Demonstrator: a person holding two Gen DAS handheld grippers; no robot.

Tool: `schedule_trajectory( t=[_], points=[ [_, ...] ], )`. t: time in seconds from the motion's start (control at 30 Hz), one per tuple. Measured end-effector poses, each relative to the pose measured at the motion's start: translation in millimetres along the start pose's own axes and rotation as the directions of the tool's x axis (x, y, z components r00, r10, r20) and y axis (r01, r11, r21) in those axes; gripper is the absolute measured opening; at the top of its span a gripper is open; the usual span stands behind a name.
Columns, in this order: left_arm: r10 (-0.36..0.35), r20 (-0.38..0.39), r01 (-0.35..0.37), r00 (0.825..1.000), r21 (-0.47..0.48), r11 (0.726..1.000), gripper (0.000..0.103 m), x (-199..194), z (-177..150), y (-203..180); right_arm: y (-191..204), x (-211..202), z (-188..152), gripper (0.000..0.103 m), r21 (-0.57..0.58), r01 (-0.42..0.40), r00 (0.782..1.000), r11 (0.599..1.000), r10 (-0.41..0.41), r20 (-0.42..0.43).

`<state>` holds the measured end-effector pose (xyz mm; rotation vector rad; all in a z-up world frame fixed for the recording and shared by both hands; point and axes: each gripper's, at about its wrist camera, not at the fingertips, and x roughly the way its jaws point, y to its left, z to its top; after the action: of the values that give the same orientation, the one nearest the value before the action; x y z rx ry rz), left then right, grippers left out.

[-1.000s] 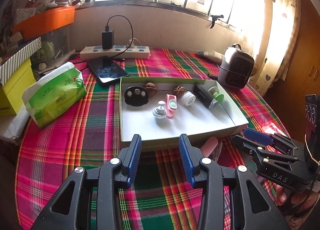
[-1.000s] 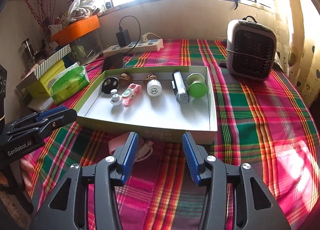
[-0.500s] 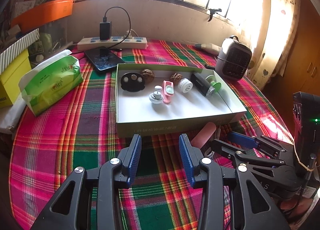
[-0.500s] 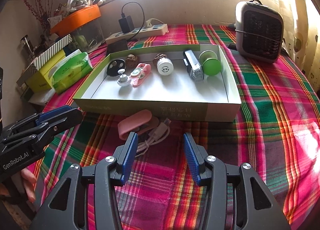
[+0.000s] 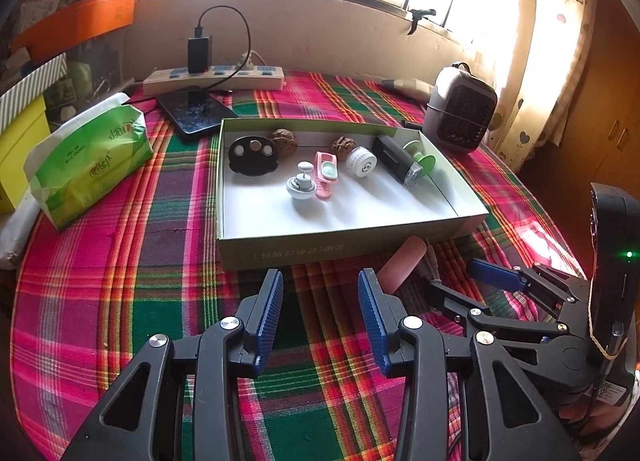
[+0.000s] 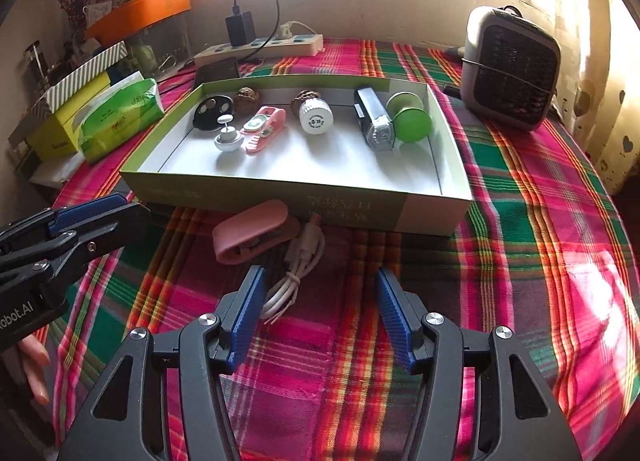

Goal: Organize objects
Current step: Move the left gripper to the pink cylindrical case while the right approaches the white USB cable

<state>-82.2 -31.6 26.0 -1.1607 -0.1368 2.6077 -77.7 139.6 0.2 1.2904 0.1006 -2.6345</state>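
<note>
Your right gripper (image 6: pixel 318 311) hangs low over the plaid desk (image 6: pixel 520 261), its fingers (image 6: pixel 394 313) spreading apart and grasping nothing. The bundled white cable (image 6: pixel 298 267) lies just ahead, its near loop beside the left finger's tip and partly inside the gap. Just beyond it the pink clip (image 6: pixel 252 231) rests against the green box (image 6: pixel 360 211). Your left gripper (image 5: pixel 320 311) is released and empty, with the clip (image 5: pixel 402 265) just past its right finger.

A red, pink and green plaid cloth (image 6: pixel 520 189) carries a pale green tray (image 6: pixel 280 197) with a white floor, a pink clip (image 6: pixel 250 231), a white cable (image 6: pixel 296 261) and a green-and-white tissue pack (image 5: pixel 88 161).
</note>
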Motion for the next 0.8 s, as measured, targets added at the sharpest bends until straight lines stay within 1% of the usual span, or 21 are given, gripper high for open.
schedule_trajectory(
  t=[0.13, 0.2, 0.27, 0.33, 0.5, 0.67, 0.73, 0.77, 0.8],
  points=[
    [-0.012, -0.009, 0.012, 1.000, 0.005, 1.000, 0.038, 3.2, -0.5, -1.8, -8.3, -4.4, -3.3, 0.057, -0.002, 0.038, 0.999, 0.999, -0.038, -0.002],
    [-0.019, -0.016, 0.019, 1.000, 0.009, 1.000, 0.038, 5.4, -0.7, -3.3, -11.5, -4.1, -3.8, 0.057, 0.002, 0.044, 0.999, 0.999, -0.044, -0.007],
    [-0.025, -0.022, 0.026, 0.999, 0.013, 1.000, 0.038, 7.4, -0.9, -4.9, -13.5, -4.5, -4.9, 0.057, 0.011, 0.031, 1.000, 0.999, -0.031, -0.003],
    [-0.030, -0.029, 0.030, 0.999, 0.014, 0.999, 0.038, 9.5, -0.8, -5.9, -11.1, -1.9, -4.4, 0.057, 0.002, -0.004, 1.000, 1.000, 0.004, -0.006],
    [-0.034, -0.047, 0.035, 0.998, 0.019, 0.999, 0.038, 14.5, -0.3, -7.9, 1.8, 6.2, 4.0, 0.057, -0.053, -0.027, 1.000, 0.998, 0.027, 0.006],
    [-0.055, -0.061, 0.057, 0.997, 0.028, 0.998, 0.038, 20.0, 1.5, -12.3, -1.3, 7.7, 6.9, 0.057, -0.052, -0.059, 0.998, 0.997, 0.060, 0.010],
    [-0.058, -0.068, 0.060, 0.996, 0.035, 0.998, 0.038, 22.9, 2.5, -14.7, -3.4, 6.8, 6.3, 0.051, -0.055, -0.051, 0.999, 0.997, 0.052, 0.012],
    [-0.062, -0.069, 0.065, 0.996, 0.037, 0.997, 0.038, 23.8, 2.9, -15.7, -5.2, 6.3, 6.1, 0.044, -0.055, -0.043, 0.999, 0.998, 0.044, 0.014],
    [-0.069, -0.071, 0.072, 0.995, 0.039, 0.997, 0.038, 24.8, 3.3, -16.8, -7.7, 5.8, 5.9, 0.040, -0.051, -0.046, 0.999, 0.998, 0.047, 0.015]
  ],
)
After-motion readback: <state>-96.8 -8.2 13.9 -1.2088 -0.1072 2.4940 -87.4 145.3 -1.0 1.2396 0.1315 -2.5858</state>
